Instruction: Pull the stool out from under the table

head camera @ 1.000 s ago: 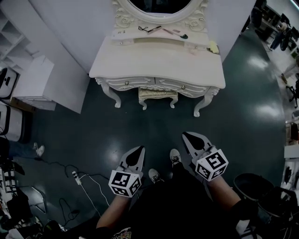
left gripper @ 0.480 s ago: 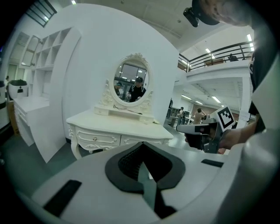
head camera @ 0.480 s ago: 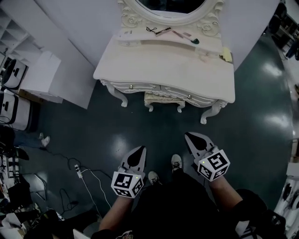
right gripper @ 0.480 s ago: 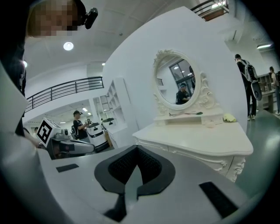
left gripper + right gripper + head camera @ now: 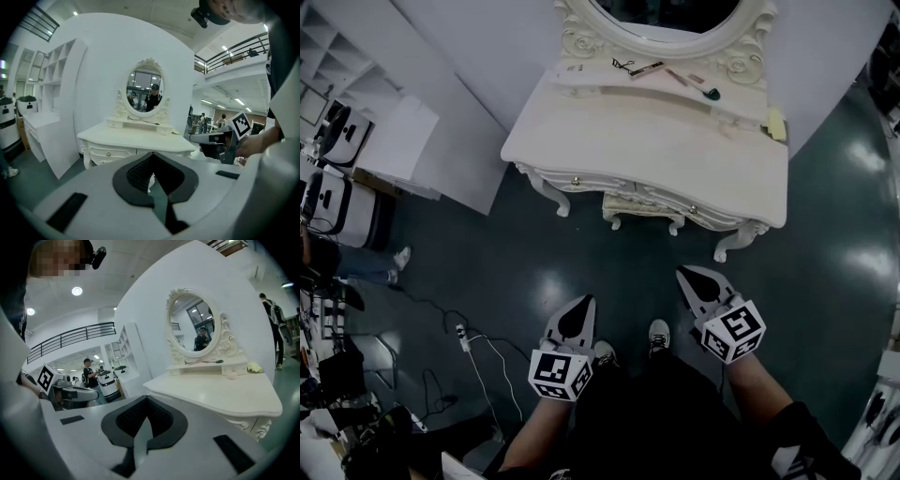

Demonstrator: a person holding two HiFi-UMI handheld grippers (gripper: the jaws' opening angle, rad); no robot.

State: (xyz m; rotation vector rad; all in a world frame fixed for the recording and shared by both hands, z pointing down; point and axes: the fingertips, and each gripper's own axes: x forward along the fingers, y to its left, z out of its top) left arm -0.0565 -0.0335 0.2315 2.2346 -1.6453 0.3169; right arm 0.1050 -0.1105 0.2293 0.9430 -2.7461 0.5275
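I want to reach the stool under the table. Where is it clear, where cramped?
Clear: the bare floor between the shoes and the table. Cramped: the stool sits between the table's front legs; cables litter the floor at left.

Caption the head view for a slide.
Left gripper and right gripper, both shut, face a white dressing table with its stool tucked underneath.

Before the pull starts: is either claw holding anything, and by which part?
Nothing is held. The left claw and right claw are both shut and empty, short of the stool under the table.
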